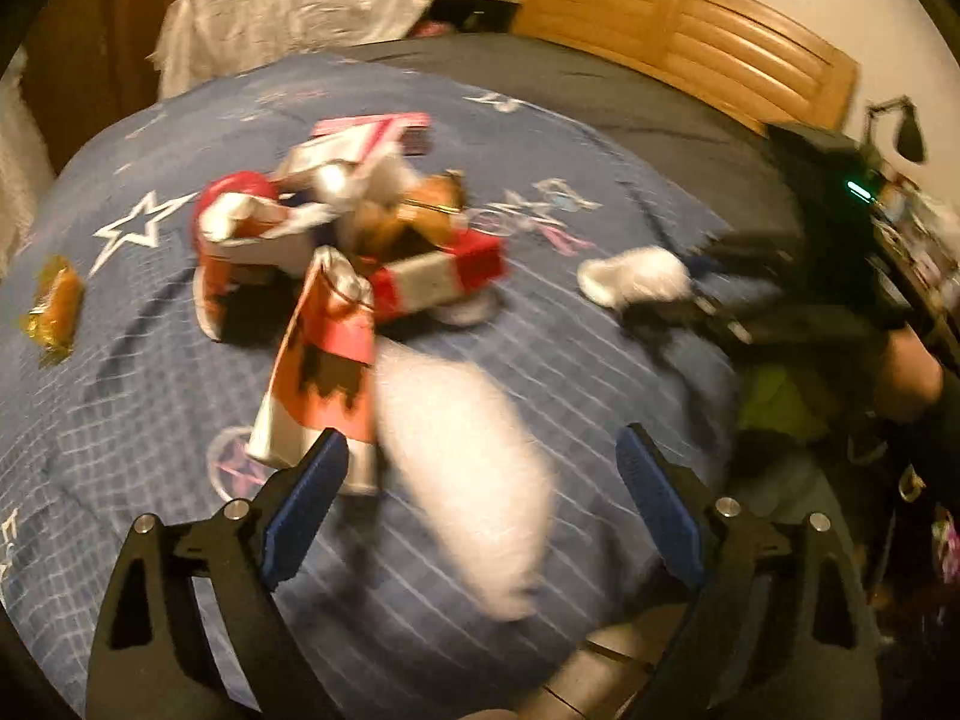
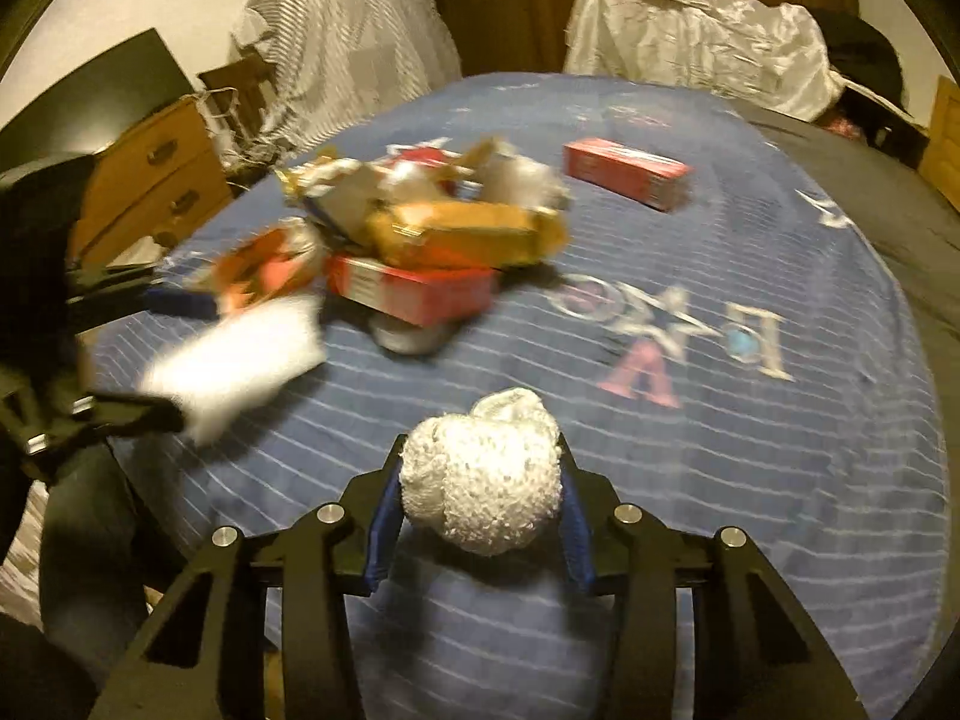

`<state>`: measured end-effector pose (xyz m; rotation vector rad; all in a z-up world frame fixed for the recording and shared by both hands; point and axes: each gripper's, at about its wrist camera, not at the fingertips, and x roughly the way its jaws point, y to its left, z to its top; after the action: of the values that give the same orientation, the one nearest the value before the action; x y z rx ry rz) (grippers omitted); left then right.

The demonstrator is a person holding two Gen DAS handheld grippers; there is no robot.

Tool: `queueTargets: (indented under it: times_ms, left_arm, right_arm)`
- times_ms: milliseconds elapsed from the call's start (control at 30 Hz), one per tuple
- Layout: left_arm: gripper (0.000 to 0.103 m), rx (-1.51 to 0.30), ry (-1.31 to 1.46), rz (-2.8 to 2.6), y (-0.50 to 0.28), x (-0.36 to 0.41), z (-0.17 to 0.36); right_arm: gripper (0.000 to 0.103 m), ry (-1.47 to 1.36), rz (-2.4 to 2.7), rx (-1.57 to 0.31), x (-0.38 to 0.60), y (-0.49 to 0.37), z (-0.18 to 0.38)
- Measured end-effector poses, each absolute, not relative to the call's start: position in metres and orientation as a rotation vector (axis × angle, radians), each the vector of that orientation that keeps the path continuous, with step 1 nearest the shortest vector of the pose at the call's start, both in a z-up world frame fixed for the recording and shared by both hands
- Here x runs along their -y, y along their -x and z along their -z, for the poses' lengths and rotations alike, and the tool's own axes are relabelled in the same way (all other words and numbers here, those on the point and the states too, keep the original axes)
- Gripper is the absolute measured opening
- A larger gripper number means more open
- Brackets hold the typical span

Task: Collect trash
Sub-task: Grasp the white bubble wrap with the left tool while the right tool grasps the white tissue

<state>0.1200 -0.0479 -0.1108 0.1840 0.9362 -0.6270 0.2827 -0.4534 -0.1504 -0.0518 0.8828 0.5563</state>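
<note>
A heap of trash (image 1: 354,234) lies on the blue bedspread (image 1: 150,396): red and white boxes, an orange and white wrapper (image 1: 324,372), crumpled paper. It also shows in the right wrist view (image 2: 420,240). My left gripper (image 1: 480,468) is open above a blurred white piece (image 1: 468,462) that lies between its fingers. My right gripper (image 2: 480,480) is shut on a crumpled white paper ball (image 2: 483,474); that ball also shows in the left wrist view (image 1: 636,276). A separate red box (image 2: 627,171) lies farther back.
A gold wrapper (image 1: 54,306) lies alone at the bedspread's left. A wooden headboard (image 1: 690,30) and a white plastic bag (image 1: 288,6) stand beyond the bed. A wooden dresser (image 2: 150,180) is at the left of the right wrist view.
</note>
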Motion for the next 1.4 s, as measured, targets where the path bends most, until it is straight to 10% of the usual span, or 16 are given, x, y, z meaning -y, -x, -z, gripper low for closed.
queueTargets:
  times_ms: [367,500,700,1400]
  left_arm:
    - [0.087,-0.986,-0.134,0.447,-0.127,0.045,0.129]
    - [0.056,-1.052,-0.067,0.415,-0.141,0.048,0.144]
    - [0.042,-1.029,-0.061,0.354,-0.147,0.061,0.156]
    - [0.041,-0.573,-0.011,0.142,-0.077,0.018,0.031]
  right_arm:
    - [0.054,0.027,-0.549,-0.851,0.451,-0.276,0.154]
    - [0.054,0.0,-0.531,-0.857,0.444,-0.279,0.156]
    - [0.046,-0.002,-0.485,-0.827,0.433,-0.278,0.159]
    - [0.044,-0.014,-0.393,-0.383,0.393,-0.201,0.023]
